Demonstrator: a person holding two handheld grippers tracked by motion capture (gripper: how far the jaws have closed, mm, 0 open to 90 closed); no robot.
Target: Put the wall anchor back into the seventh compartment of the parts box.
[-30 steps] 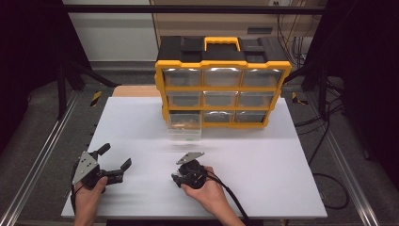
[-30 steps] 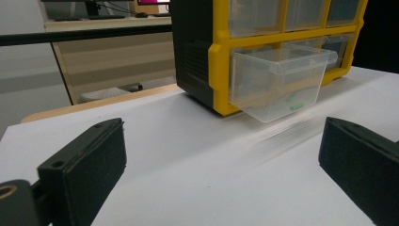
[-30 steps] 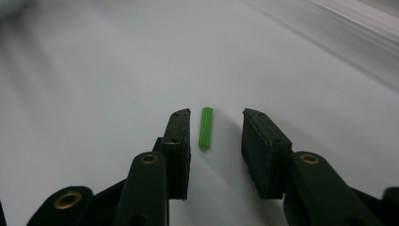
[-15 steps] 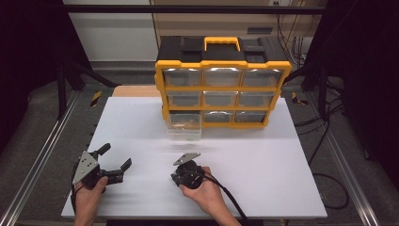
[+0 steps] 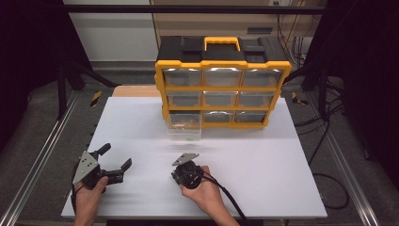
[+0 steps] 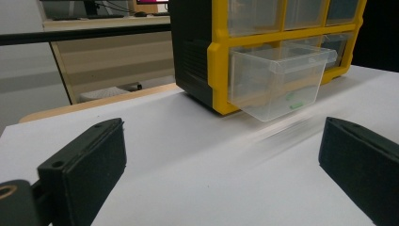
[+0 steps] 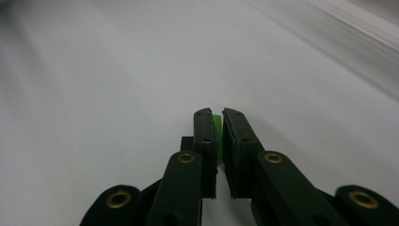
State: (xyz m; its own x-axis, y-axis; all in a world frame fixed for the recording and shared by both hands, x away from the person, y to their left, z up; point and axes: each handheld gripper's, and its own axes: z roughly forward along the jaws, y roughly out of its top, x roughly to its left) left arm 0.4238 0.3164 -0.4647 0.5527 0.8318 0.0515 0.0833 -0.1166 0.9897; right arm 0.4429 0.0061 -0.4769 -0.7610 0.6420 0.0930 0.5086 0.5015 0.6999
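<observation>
The right gripper (image 7: pixel 217 123) has just closed, pinching a small green piece (image 7: pixel 217 126); the left gripper (image 6: pixel 221 160) gapes wide, holding nothing.

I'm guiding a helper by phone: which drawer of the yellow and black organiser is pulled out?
Find the yellow and black plastic drawer cabinet at the far edge of the white table. Look at its bottom row, leftmost column: the clear plastic drawer there juts forward over the table, with small green pieces inside. Its neighbours all sit flush in the frame.
</observation>
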